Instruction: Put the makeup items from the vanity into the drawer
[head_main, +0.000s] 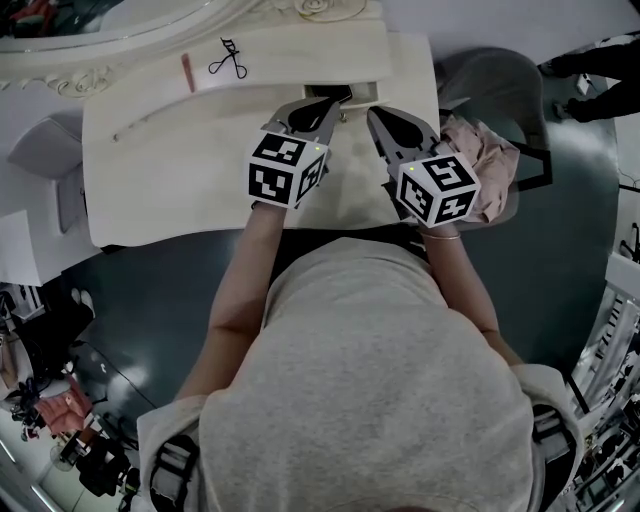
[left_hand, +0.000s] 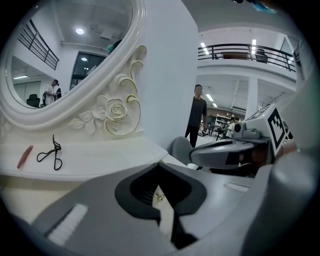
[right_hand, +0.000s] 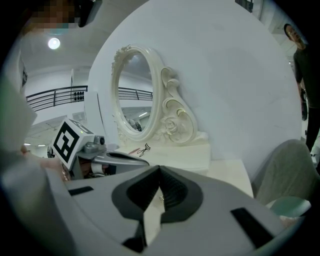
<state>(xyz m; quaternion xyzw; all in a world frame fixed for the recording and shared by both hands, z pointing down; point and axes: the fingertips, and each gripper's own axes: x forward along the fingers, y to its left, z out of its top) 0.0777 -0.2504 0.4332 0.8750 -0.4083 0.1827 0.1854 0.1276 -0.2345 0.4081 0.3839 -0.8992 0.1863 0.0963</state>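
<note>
A black eyelash curler (head_main: 229, 60) (left_hand: 51, 154) (right_hand: 144, 148) and a pink stick (head_main: 186, 72) (left_hand: 24, 156) lie on the raised back shelf of the cream vanity (head_main: 150, 170), left of both grippers. My left gripper (head_main: 328, 105) (left_hand: 160, 166) is shut with nothing in it, its tips just below the shelf's front edge. Beside it, the right gripper (head_main: 374, 114) (right_hand: 160, 169) is also shut and empty. A small brass drawer knob (head_main: 343, 116) (left_hand: 159, 196) (right_hand: 161, 198) sits between the two tips and shows through the gap behind each pair of jaws. A dark slot (head_main: 335, 93) shows under the shelf there.
An ornate oval mirror (left_hand: 65, 55) (right_hand: 137, 95) stands behind the shelf. A grey chair (head_main: 500, 80) with pink cloth (head_main: 485, 160) is right of the vanity, and a grey seat (head_main: 45, 150) is to its left. A person (left_hand: 197, 117) stands in the background.
</note>
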